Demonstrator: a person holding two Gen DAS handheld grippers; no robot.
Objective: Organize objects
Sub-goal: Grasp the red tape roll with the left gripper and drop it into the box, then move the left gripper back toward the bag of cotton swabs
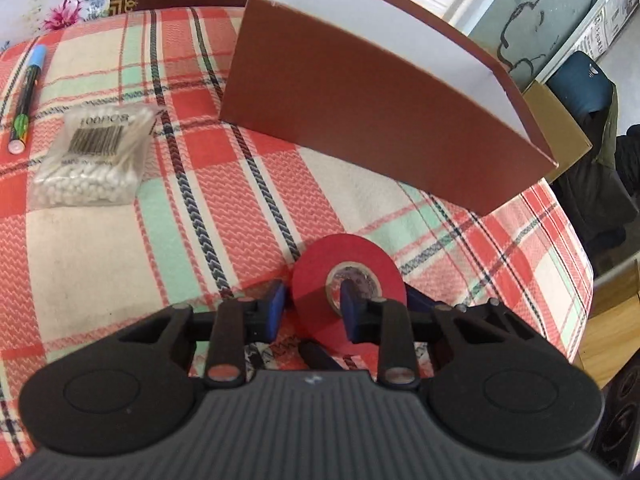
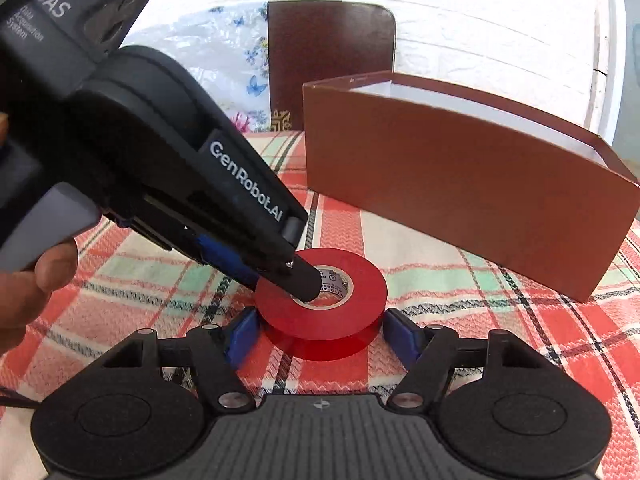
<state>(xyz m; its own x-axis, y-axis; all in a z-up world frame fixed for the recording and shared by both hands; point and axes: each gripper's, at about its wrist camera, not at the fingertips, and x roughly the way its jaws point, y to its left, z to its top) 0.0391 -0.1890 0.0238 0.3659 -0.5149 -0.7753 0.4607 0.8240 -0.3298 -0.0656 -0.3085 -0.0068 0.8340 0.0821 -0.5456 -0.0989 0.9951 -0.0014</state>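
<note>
A red tape roll lies on the plaid tablecloth. My left gripper is shut on the roll's wall, one finger in the core hole, one outside. In the right wrist view the roll lies flat between the blue pads of my right gripper, which is open around it without touching. The left gripper's finger reaches into the roll's hole from the upper left. An open brown box with a white inside stands behind the roll; it also shows in the right wrist view.
A bag of cotton swabs and a marker pen lie at the left of the table. A dark brown chair back stands behind the table. The table edge drops off at the right.
</note>
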